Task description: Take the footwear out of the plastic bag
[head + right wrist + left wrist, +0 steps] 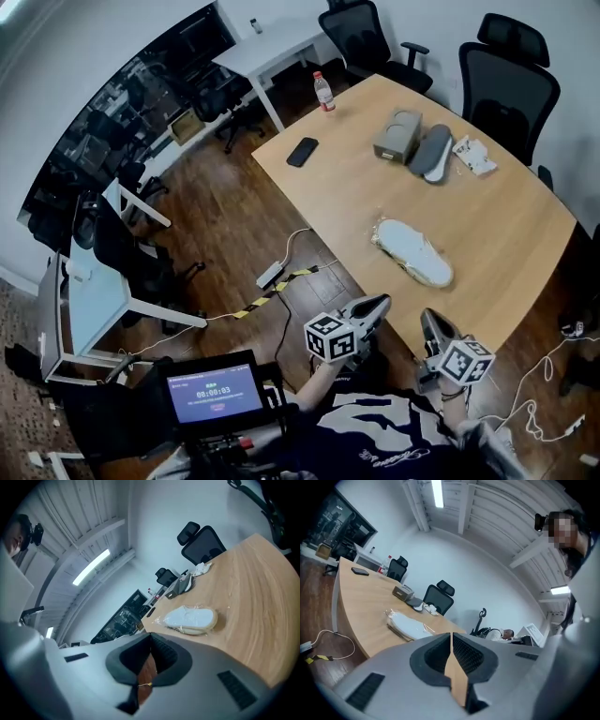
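Note:
A pair of white flat footwear in a clear plastic bag (412, 251) lies on the wooden table (506, 220) near its front edge. The bagged pair also shows in the left gripper view (405, 623) and in the right gripper view (190, 619). My left gripper (372, 307) and right gripper (433, 326) hang off the table's near edge, short of the bag and touching nothing. Both stand shut and empty, the jaws meeting in a thin line in the left gripper view (451, 635) and the right gripper view (150, 637).
Farther back on the table lie a grey box (397, 136), a dark grey shoe (430, 152), crumpled white paper (473, 156), a black phone (302, 151) and a bottle (323, 92). Black office chairs (506, 70) stand behind it. Cables (281, 277) run across the wooden floor.

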